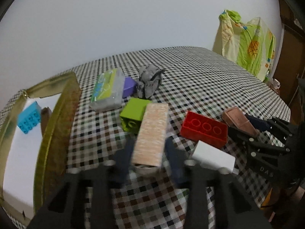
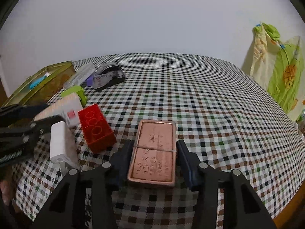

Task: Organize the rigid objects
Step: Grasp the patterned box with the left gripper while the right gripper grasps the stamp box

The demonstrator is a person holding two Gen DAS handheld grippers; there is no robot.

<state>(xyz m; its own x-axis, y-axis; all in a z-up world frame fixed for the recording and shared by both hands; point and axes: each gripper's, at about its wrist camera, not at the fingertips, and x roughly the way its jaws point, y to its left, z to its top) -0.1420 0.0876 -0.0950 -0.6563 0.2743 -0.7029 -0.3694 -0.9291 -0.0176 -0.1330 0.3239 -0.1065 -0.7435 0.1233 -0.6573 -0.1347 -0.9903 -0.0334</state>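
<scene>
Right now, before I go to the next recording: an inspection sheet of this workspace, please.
Surface: checked tablecloth, flat.
Job's things: pink box; copper tin; red brick; green brick; blue brick inside gold tin.
Clutter: grey cloth, tissue pack, white adapter.
Grippers: left gripper shut on pink box; right gripper fingers flank copper tin, small gap at the right pad.
Cables: nothing seen.
Surroundings: white wall, patterned bedding.

Copper tin (image 2: 154,152) between right hand-held gripper (image 2: 154,159) fingers, checked tablecloth (image 2: 209,105)
</scene>
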